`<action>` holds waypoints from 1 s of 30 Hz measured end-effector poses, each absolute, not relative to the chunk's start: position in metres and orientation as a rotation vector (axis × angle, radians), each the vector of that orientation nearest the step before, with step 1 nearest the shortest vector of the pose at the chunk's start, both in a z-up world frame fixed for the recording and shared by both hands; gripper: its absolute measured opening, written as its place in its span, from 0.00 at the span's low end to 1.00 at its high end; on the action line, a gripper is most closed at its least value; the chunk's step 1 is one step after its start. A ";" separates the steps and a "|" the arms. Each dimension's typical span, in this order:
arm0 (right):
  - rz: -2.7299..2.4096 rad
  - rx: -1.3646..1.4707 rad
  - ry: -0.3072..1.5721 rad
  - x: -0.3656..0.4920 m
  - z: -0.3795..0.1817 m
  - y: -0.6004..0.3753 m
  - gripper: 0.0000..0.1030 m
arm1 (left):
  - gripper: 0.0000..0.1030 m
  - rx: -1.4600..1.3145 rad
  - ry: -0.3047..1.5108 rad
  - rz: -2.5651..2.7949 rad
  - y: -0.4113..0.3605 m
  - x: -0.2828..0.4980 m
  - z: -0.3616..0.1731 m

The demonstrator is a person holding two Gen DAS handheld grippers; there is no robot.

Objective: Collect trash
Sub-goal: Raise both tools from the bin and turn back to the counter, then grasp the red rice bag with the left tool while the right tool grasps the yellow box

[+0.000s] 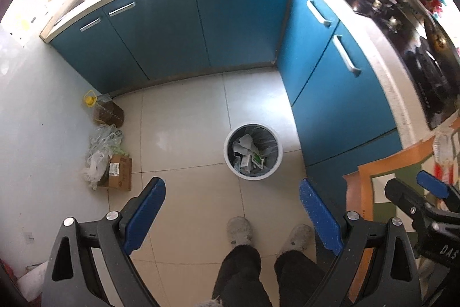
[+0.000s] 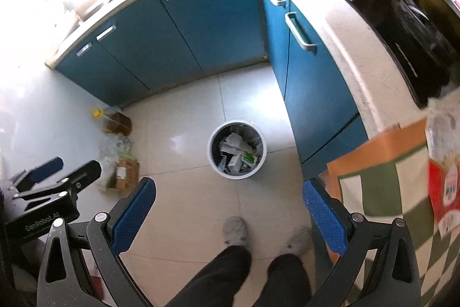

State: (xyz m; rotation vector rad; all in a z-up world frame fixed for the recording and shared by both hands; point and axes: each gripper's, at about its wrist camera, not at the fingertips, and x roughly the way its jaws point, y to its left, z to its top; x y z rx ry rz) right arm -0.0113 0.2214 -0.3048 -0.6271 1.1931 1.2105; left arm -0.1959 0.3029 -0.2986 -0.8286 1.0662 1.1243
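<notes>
A round white trash bin [image 1: 253, 153] with a dark liner stands on the tiled floor, holding crumpled paper and wrappers; it also shows in the right wrist view [image 2: 237, 153]. My left gripper [image 1: 231, 192] is open and empty, held high above the floor short of the bin. My right gripper [image 2: 228, 192] is open and empty at a similar height. A plastic bottle with a red label [image 2: 444, 163] lies on the checked cloth [image 2: 379, 186] at the right; it also shows in the left wrist view [image 1: 444, 151].
Blue cabinets [image 1: 230, 25] line the back and right. A stove [image 1: 402, 28] sits on the right counter. An oil jug [image 1: 107, 111], plastic bags [image 1: 99, 154] and a cardboard box [image 1: 119, 173] stand by the left wall. The person's feet [image 1: 240, 229] are below.
</notes>
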 end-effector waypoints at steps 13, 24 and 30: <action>0.759 -0.207 1.259 0.244 -0.272 0.093 1.00 | 0.92 -0.785 1.085 0.699 0.268 0.040 -0.265; 0.762 -0.182 1.444 0.387 -0.360 0.037 0.17 | 0.91 -0.912 1.238 0.450 0.232 0.207 -0.358; 0.833 -0.103 1.463 0.399 -0.369 0.024 0.14 | 0.75 -0.963 1.189 0.402 0.223 0.231 -0.354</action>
